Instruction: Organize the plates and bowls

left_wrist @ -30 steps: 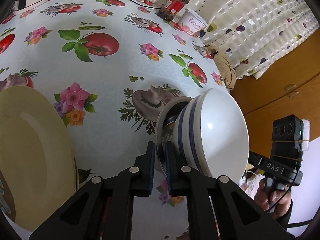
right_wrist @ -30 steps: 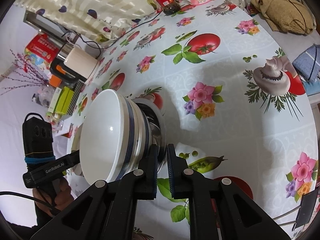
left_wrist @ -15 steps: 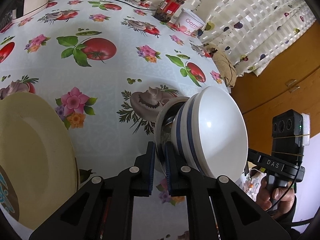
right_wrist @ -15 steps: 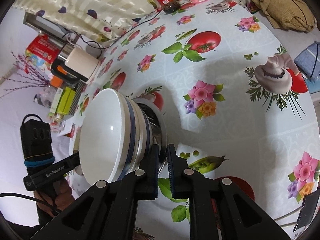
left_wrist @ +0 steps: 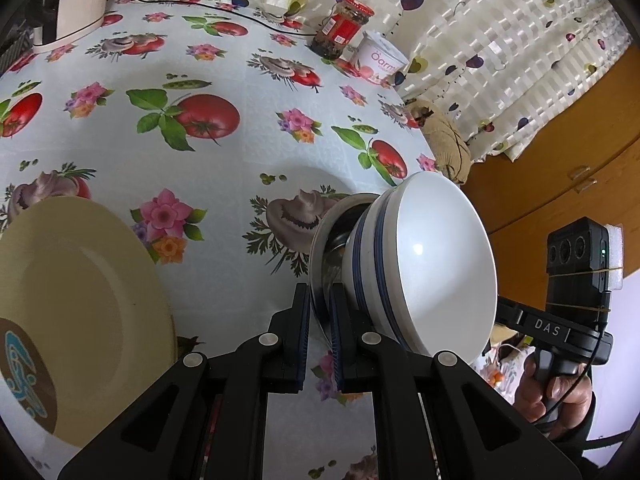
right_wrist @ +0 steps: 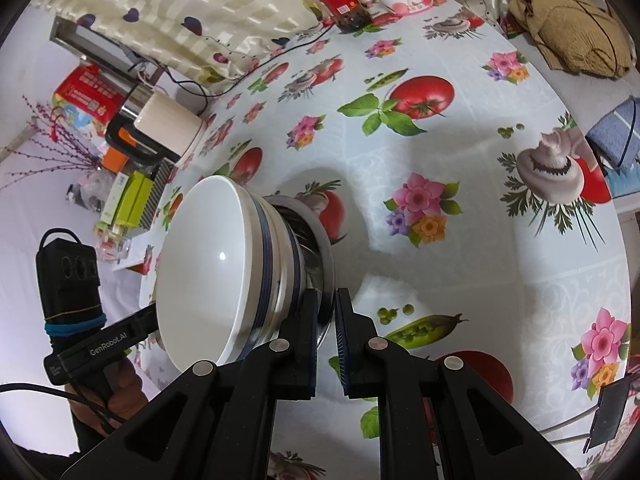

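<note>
A stack of bowls hangs in the air between my two grippers: white bowls with blue bands (left_wrist: 424, 264) nested in a steel bowl (left_wrist: 320, 264). My left gripper (left_wrist: 320, 320) is shut on the steel bowl's rim. My right gripper (right_wrist: 327, 316) is shut on the opposite part of that rim (right_wrist: 326, 280), with the white bowls (right_wrist: 208, 272) to its left. A cream plate (left_wrist: 80, 300) lies on the flowered tablecloth (left_wrist: 224, 168), left of the left gripper.
A red-lidded jar (left_wrist: 340, 28) and a yoghurt tub (left_wrist: 380, 60) stand at the table's far edge by the curtain. A kettle (right_wrist: 160, 128) and boxes (right_wrist: 132, 200) sit at the far left. A woven bag (right_wrist: 572, 36) lies off the right edge.
The held bowl stack has drifted slightly across the table, away from the cream plate. Both grips on the rim are unchanged.
</note>
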